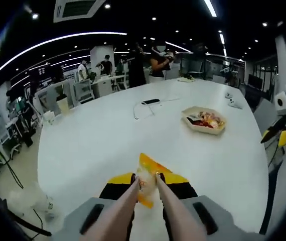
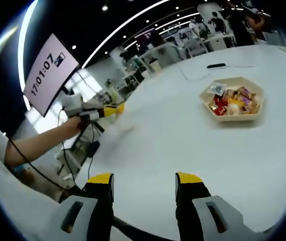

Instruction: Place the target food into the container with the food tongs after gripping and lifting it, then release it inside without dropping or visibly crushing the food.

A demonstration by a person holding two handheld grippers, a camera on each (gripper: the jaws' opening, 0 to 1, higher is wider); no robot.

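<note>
Left gripper view is showing the left gripper (image 1: 147,187) clamping a pair of smooth, pale food tongs (image 1: 133,211) between its yellow-tipped black jaws. The tong arms are pinching a crinkly orange-and-yellow snack packet (image 1: 147,176), which is hanging above the glossy white table (image 1: 93,145). Farther along the table, well apart from the packet, a shallow hexagonal cream tray (image 1: 203,120) is holding a heap of small red, orange and yellow wrapped snacks. A flat dark phone (image 1: 150,101) is lying beyond it. Right gripper view is showing the right gripper (image 2: 144,187) with jaws standing wide apart, gripping nothing.
</note>
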